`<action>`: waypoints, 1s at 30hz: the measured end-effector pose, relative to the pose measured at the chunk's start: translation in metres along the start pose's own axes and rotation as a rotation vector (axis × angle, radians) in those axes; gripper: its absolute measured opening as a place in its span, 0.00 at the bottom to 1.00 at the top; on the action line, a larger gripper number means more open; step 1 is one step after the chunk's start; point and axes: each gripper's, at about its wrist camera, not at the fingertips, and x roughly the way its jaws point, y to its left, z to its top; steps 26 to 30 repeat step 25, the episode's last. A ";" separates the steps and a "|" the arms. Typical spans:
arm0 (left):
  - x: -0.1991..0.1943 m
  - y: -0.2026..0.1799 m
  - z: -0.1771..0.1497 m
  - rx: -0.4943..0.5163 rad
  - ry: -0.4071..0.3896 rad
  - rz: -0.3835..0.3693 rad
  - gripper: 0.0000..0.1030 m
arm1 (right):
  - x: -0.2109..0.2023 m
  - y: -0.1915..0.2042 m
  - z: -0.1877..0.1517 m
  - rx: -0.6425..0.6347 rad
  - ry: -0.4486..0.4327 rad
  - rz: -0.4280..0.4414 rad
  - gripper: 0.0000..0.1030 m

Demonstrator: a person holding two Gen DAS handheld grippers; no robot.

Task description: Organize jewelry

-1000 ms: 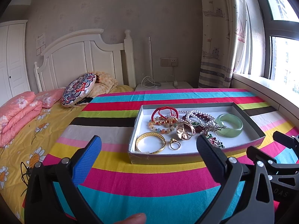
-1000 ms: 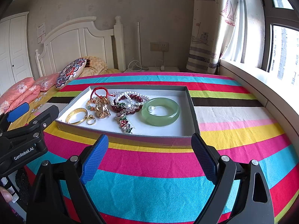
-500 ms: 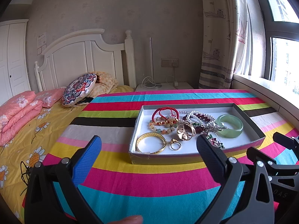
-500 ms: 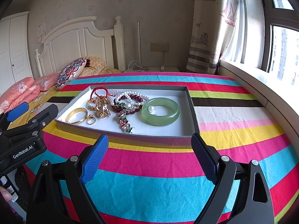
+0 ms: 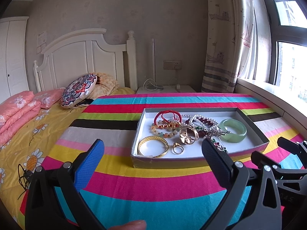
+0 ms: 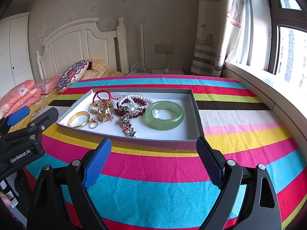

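Observation:
A shallow grey box [image 5: 191, 161] [image 6: 157, 143] sits on a striped cloth and holds jewelry: a green jade bangle [image 5: 232, 130] [image 6: 164, 117], a gold bangle [image 5: 153, 149] [image 6: 79, 119], a gold ring [image 5: 178, 148] [image 6: 93, 123], a red cord bracelet [image 5: 167, 115] [image 6: 101, 94], bead and pearl bracelets [image 5: 203, 121] [image 6: 132, 103] and a gold brooch [image 5: 188, 135]. My left gripper [image 5: 152, 154] is open and empty, just short of the box's near left corner. My right gripper [image 6: 153, 153] is open and empty, just short of the box's near wall.
The striped cloth [image 6: 153, 191] covers a table beside a bed with a yellow sheet [image 5: 25, 134], pink pillows and a patterned cushion [image 5: 78, 90]. A window sill [image 6: 268, 88] runs along the right. A nightstand with cables stands behind.
Both grippers have held almost still, open. The views shifted only slightly.

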 end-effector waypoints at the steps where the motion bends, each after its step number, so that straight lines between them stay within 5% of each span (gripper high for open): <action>1: -0.001 0.000 0.000 -0.001 -0.001 -0.002 0.98 | 0.000 0.000 0.000 0.000 0.000 0.000 0.84; 10: -0.008 -0.005 0.001 0.021 -0.001 0.056 0.98 | 0.000 0.000 0.000 0.000 0.000 0.001 0.84; 14: -0.010 -0.003 0.003 -0.008 0.030 -0.016 0.98 | 0.000 0.001 0.000 -0.001 -0.001 0.000 0.84; 30: -0.010 -0.006 -0.006 0.008 0.134 -0.054 0.98 | -0.001 -0.008 0.001 0.033 0.002 0.017 0.84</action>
